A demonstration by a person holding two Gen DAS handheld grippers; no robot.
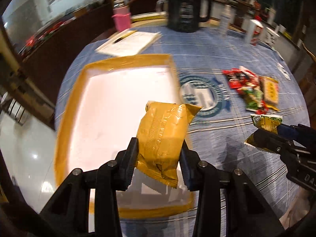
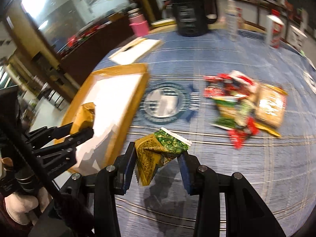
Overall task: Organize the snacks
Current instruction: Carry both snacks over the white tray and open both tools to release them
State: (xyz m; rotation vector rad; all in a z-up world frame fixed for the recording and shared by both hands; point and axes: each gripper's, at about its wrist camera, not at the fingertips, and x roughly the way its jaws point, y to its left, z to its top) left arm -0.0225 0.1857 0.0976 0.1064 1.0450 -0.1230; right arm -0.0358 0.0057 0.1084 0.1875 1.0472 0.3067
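1. Glossy mustard-yellow foil wraps the pillow-shaped snack packet [image 1: 162, 138], crinkled, with a ridged seam down its back; the left hand-held gripper [image 1: 160, 158] pinches it between two black ribbed fingers [image 1: 131, 158], and it hangs above the tray's near right part.
2. The tray [image 1: 67, 106] is one shallow rectangle with a smooth white floor and yellow-brown rim. Nothing lies in it that can be seen; the packet is held over it, and whether it touches the floor cannot be told.
3. The right hand-held gripper [image 2: 158, 158] is clamped on a second packet, a green-and-gold sachet [image 2: 160, 148], creased and folded, with a white zigzag-cut edge. It is held above the cloth, just right of the tray's near corner.
4. Blue woven cloth with pale stripes and a round printed emblem [image 1: 203, 94] covers the round bench [image 1: 197, 45].
5. At two o'clock from the left gripper lies a loose pile of snack packets [image 2: 244, 106]: red, green and tan-yellow wrappers overlapping, blurred, so an exact count is unsure; at least four.
6. At twelve o'clock, near the far edge, stands one dark handled jug [image 1: 185, 6]. At eleven o'clock lie one white notepad [image 1: 130, 41] with a pen on it, and a pink-sleeved bottle [image 1: 121, 17] beyond.
7. At one o'clock stand one clear bottle [image 1: 225, 19] and one red-and-white carton [image 2: 274, 31].
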